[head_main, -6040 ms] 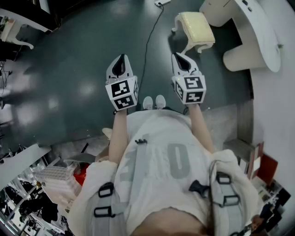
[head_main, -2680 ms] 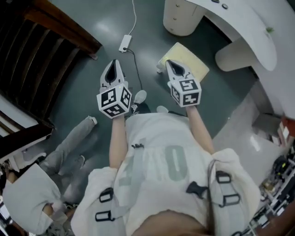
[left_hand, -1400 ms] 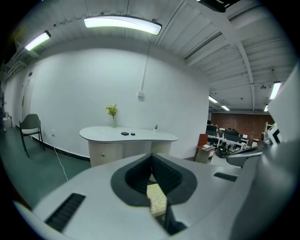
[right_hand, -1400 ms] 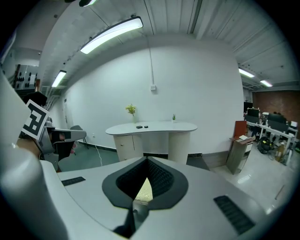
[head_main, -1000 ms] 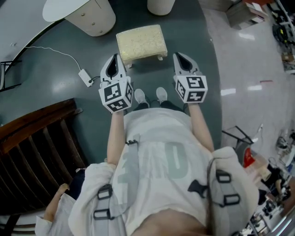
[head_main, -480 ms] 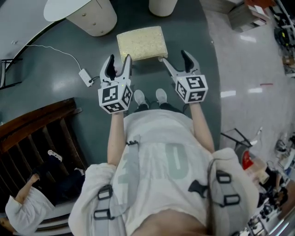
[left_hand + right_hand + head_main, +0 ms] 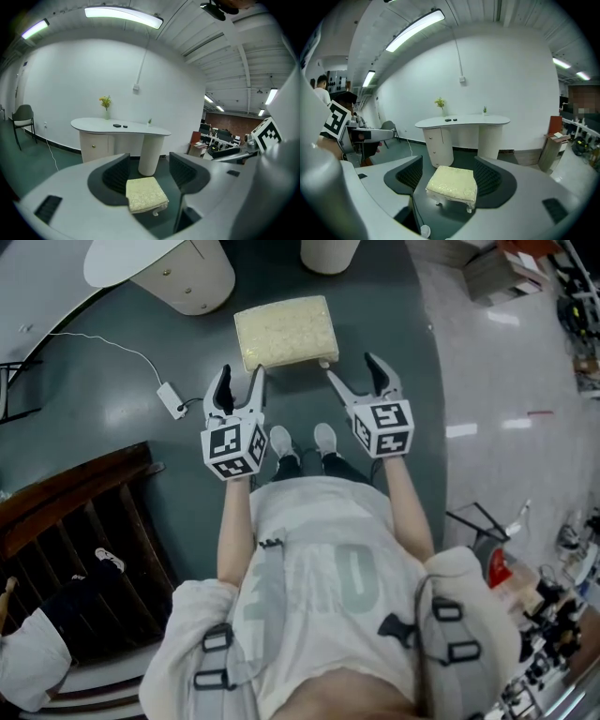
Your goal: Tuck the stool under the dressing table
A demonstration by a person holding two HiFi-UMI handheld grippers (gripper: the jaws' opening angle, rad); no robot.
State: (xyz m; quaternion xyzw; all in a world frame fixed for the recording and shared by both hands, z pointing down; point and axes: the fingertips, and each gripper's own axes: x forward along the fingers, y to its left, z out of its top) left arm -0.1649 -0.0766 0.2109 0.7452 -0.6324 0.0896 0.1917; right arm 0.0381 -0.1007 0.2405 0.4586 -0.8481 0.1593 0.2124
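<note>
Step in hand: the approach to the stool [image 7: 284, 331]; no grasp is made yet, and the tuck itself has not begun.
Stool: stands upright on the dark floor [image 7: 122, 418] at the upper centre of the head view, cushion up, just ahead of both grippers and still clear of the desk.
Desk [image 7: 122, 257]: upper left of the head view, with a drawer pedestal [image 7: 192, 282] and a round column [image 7: 328, 251]; the gap between them lies beyond the stool's far edge.
Left gripper [image 7: 240, 381]: jaws spread and just now opening; nothing is pressed between them. In the left gripper view the stool shows in the gap but lies beyond the tips.
Right gripper [image 7: 356, 376]: jaws spread wide and just now opening, likewise bare. The stool lies ahead of the tips, near its right corner.
Next move, as judged: bring each gripper down to one near corner or side of the seat, close or brace on it, then push the stool straight toward the gap.
Care needed: both sides should move evenly, or the stool may turn and catch a leg on the pedestal or column.
</note>
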